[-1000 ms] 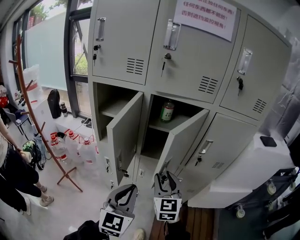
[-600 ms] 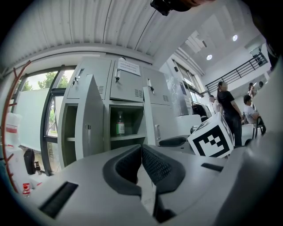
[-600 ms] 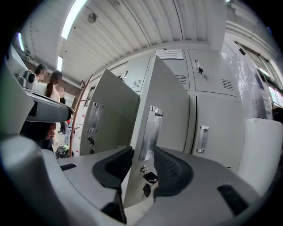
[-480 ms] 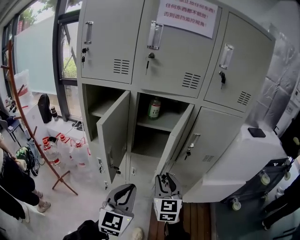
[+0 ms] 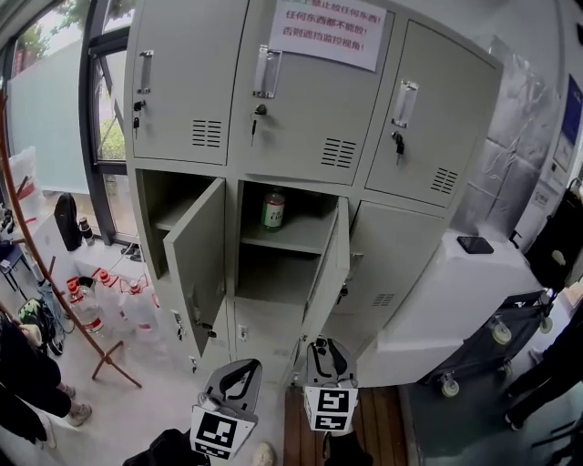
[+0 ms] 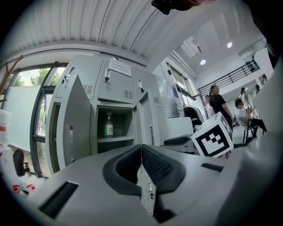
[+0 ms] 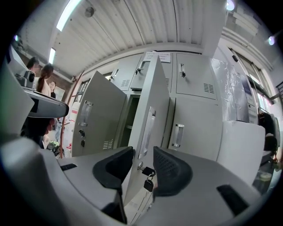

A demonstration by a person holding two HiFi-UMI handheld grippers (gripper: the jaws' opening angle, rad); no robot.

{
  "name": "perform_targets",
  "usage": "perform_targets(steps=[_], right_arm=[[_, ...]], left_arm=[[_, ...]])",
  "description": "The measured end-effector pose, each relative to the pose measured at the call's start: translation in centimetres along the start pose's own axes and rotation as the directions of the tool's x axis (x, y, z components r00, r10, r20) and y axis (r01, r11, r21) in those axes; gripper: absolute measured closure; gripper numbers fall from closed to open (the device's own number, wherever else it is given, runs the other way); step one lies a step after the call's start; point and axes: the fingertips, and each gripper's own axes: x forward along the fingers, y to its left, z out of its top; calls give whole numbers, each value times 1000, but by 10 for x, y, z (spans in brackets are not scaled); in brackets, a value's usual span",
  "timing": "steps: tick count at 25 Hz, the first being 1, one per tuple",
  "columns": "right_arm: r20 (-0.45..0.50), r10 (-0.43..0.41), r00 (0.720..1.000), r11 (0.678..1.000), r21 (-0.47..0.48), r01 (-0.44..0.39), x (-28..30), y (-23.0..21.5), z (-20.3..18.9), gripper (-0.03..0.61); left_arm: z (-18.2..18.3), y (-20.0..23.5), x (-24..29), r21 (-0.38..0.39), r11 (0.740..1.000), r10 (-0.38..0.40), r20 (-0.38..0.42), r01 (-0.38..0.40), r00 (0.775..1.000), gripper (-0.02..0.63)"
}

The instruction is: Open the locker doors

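Observation:
The grey lockers [image 5: 301, 109] fill the head view. In the second row the left door [image 5: 193, 250] and the middle door [image 5: 326, 268] stand open, and the right door [image 5: 401, 264] is shut, like the three top doors. A green bottle [image 5: 272, 209] stands on the middle shelf. My left gripper [image 5: 233, 382] is low in front, jaws shut and empty [image 6: 141, 150]. My right gripper [image 5: 321, 350] is below the middle door's free edge. Its jaws [image 7: 142, 155] are closing with a gap left. The middle door [image 7: 150, 114] and its hanging keys [image 7: 147, 173] show just beyond them, untouched.
A red-brown coat stand [image 5: 41, 255] and several water bottles [image 5: 109, 300] are on the floor at the left, near a person [image 5: 18, 382]. A white machine [image 5: 455, 300] stands against the lockers at the right. A paper notice [image 5: 330, 27] is on a top door.
The middle door has swung wider and now stands almost edge-on in the head view. The view has turned right, so the lockers sit further left. Both grippers stay low in front.

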Motion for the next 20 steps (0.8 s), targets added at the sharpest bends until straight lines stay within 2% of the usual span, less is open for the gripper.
perform_targets(steps=[11,20], right_arm=[[0,-30,1000,1000,-5,30,-7,-18,-6,420],[95,-31,995,999,32,28,-50,-9,23,457]], left_arm=[[2,-8,9,2,1000,-21,22,21,1000,591],[0,-2,-3,17,1000,-1,2,1,1000,590]])
